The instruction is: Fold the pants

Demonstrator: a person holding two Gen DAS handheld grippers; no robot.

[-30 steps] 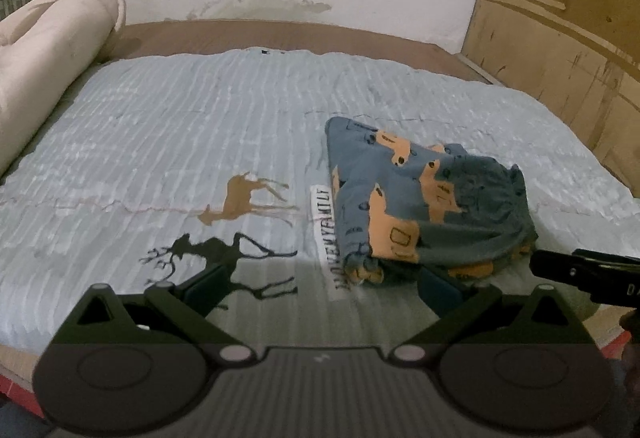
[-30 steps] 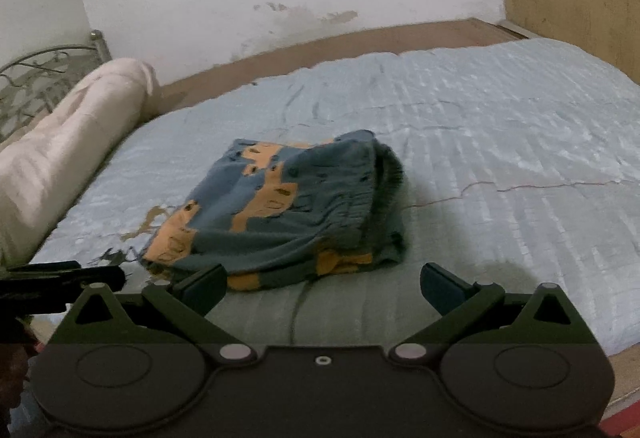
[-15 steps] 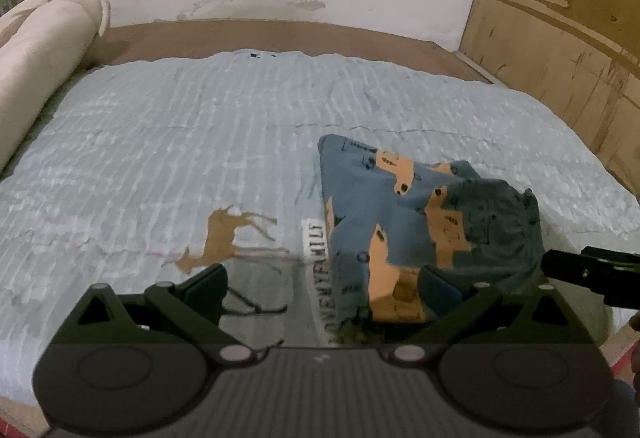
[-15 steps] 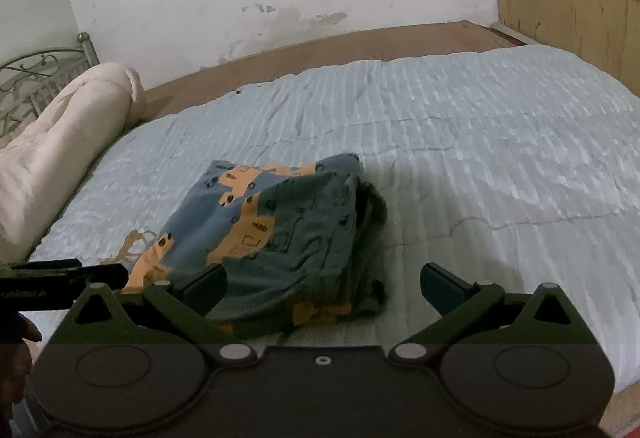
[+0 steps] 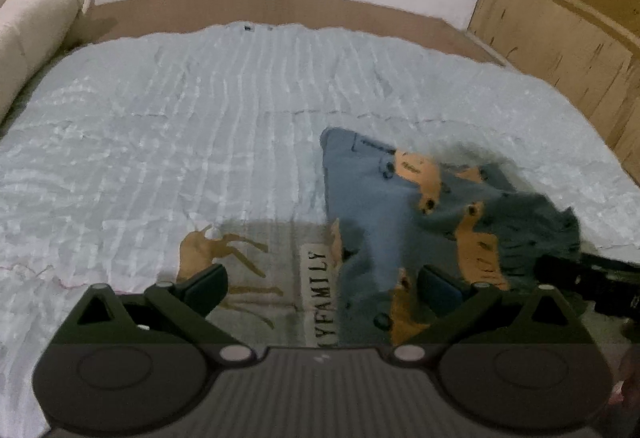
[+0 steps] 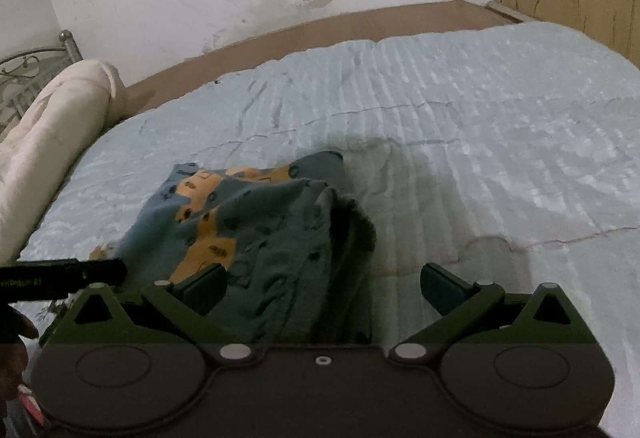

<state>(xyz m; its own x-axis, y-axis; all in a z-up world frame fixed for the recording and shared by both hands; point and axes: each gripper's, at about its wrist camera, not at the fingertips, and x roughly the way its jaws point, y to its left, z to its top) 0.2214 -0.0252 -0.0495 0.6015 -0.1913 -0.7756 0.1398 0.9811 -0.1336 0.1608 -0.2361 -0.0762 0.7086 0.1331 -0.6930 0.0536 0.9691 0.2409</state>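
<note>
The pants (image 5: 404, 210) are blue-grey with orange car prints and lie bunched and partly folded on the pale blue bedspread (image 5: 200, 126). My left gripper (image 5: 322, 288) is open, its right finger over the pants' near left edge. My right gripper (image 6: 323, 284) is open, its left finger over the near edge of the pants (image 6: 272, 234), with the dark waistband side toward it. The right gripper also shows in the left wrist view (image 5: 596, 278) at the far right. The left gripper shows at the left edge of the right wrist view (image 6: 60, 274).
A rolled cream blanket (image 6: 52, 134) lies along the bed's left side by a metal headboard (image 6: 24, 66). A wooden panel (image 5: 560, 18) stands at the right. The bedspread has a deer print and a text label (image 5: 316, 286) beside the pants. A white wall is behind.
Both grippers have moved forward and down toward the pants, which now reach between their fingers. Both stay open. The pants have not visibly moved.
</note>
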